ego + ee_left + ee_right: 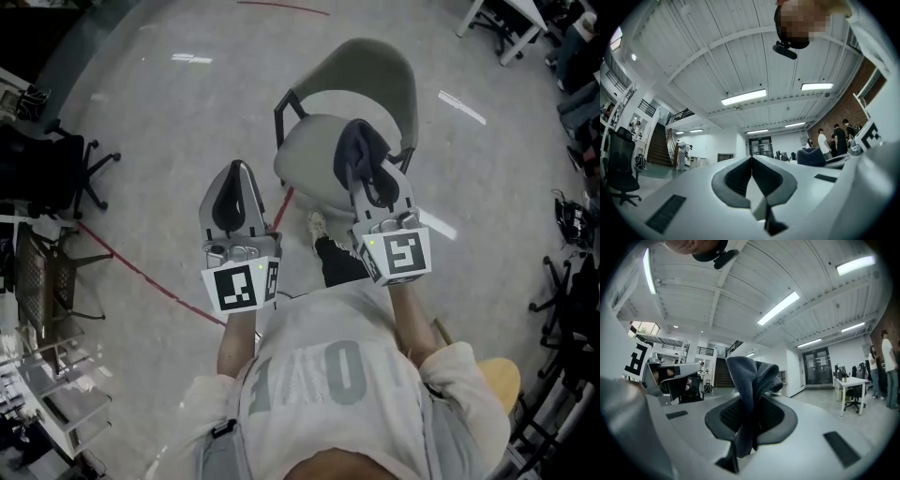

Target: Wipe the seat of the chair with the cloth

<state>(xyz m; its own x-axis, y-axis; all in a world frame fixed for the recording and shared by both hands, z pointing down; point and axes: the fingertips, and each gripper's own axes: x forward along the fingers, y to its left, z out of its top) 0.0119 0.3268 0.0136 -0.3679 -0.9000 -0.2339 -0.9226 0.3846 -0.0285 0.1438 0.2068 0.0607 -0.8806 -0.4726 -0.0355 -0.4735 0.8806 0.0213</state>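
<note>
R tool (pixel 373 180) clamped on dark grey cloth (pixel 357 146), bunched and sticking up past the tips, over chair (pixel 375 80) seat (pixel 307 161). L tool (pixel 234 183): jaws together, nothing held, left of chair.

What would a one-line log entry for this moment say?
left gripper: shut, empty | right gripper: shut on cloth | cloth: held up, off chair seat

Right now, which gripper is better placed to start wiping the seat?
Right. The right gripper is shut on the cloth over the seat; the left gripper is shut, empty, off to the side.
</note>
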